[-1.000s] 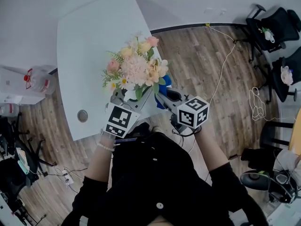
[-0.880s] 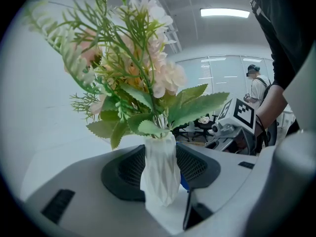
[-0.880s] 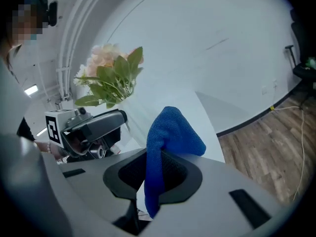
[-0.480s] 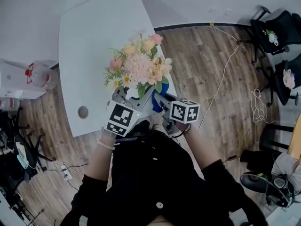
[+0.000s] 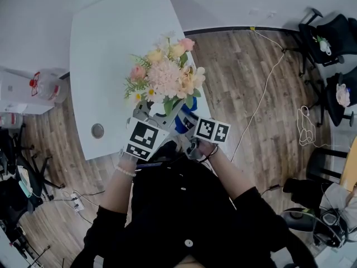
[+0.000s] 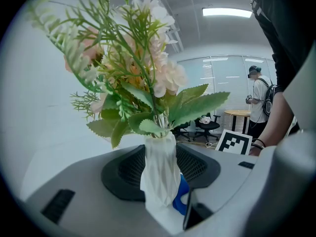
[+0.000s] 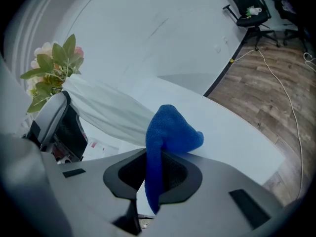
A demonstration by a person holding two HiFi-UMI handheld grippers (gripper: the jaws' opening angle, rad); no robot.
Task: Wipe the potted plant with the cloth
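Observation:
A white ribbed vase [image 6: 159,169] with pink and cream artificial flowers [image 5: 164,78] stands at the near edge of the white table [image 5: 109,43]. My left gripper [image 6: 160,184] is shut on the vase, one pad on each side of it. My right gripper [image 7: 154,179] is shut on a blue cloth [image 7: 165,132], which sticks out in a bunch past the jaws. In the head view the blue cloth [image 5: 183,123] sits just right of the vase [image 5: 157,109], low beside it. The right gripper view shows the vase [image 7: 106,113] slanting across the frame; whether the cloth touches it is unclear.
The table has a round cable hole [image 5: 97,130] near its left front edge. A water jug [image 5: 44,87] stands on the wooden floor at left. Office chairs [image 5: 329,32] and a loose cable [image 5: 266,71] are on the right. A person [image 6: 259,100] stands far off.
My right gripper has come down and rolled, bringing the blue cloth lower beside the vase. The left gripper and the vase have stayed where they were.

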